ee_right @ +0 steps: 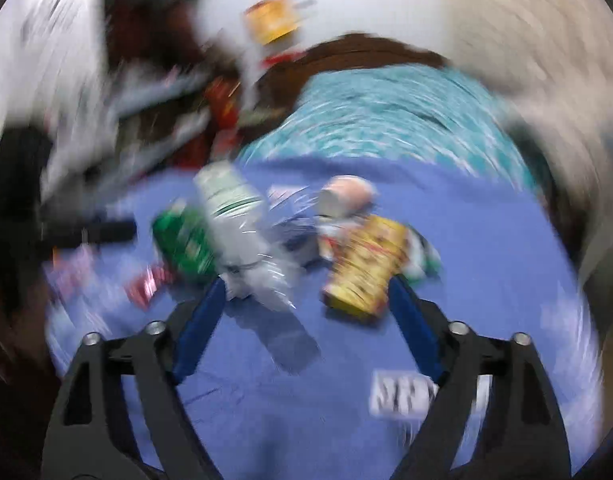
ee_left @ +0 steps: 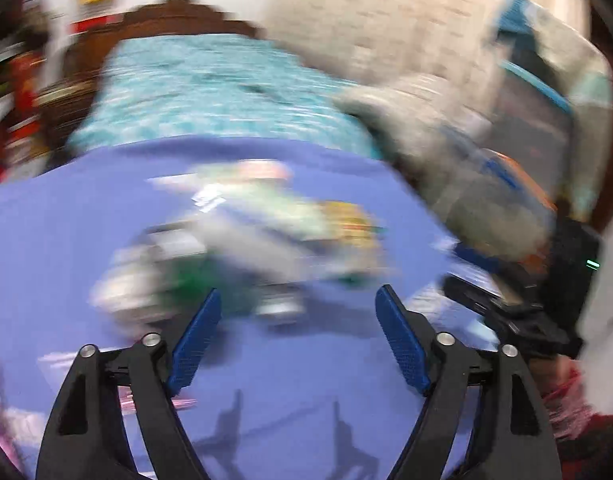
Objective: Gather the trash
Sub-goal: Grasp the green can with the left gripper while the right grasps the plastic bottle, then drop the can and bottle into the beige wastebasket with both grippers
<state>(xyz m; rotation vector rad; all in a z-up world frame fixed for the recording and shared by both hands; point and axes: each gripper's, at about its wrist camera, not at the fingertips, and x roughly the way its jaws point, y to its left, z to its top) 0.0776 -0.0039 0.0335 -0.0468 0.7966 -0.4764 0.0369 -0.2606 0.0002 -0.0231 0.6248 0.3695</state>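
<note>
Clearly both views are smeared by motion blur, so small details are lost. From the right wrist view, the right tongs [ee_right: 302,292] are spread wide with nothing between them, above a blue sheet [ee_right: 486,248] spread over a bed. On the sheet just ahead lies a heap of trash: a clear plastic bottle [ee_right: 238,232] with a white and green label, its lower end near the left blue finger pad; a green wrapper [ee_right: 182,240] touching the bottle's left side; a yellow printed packet [ee_right: 366,268] close to the right pad; a pinkish white cup [ee_right: 346,196] behind the packet. A black-and-white printed scrap [ee_right: 402,396] lies apart, nearer the camera on the right.

From the left wrist view, the left tongs [ee_left: 298,304] are likewise spread and hold nothing, over the same sheet, with the blurred trash heap [ee_left: 246,236] just beyond the pads. A teal patterned bedcover [ee_left: 210,96] lies farther back
</note>
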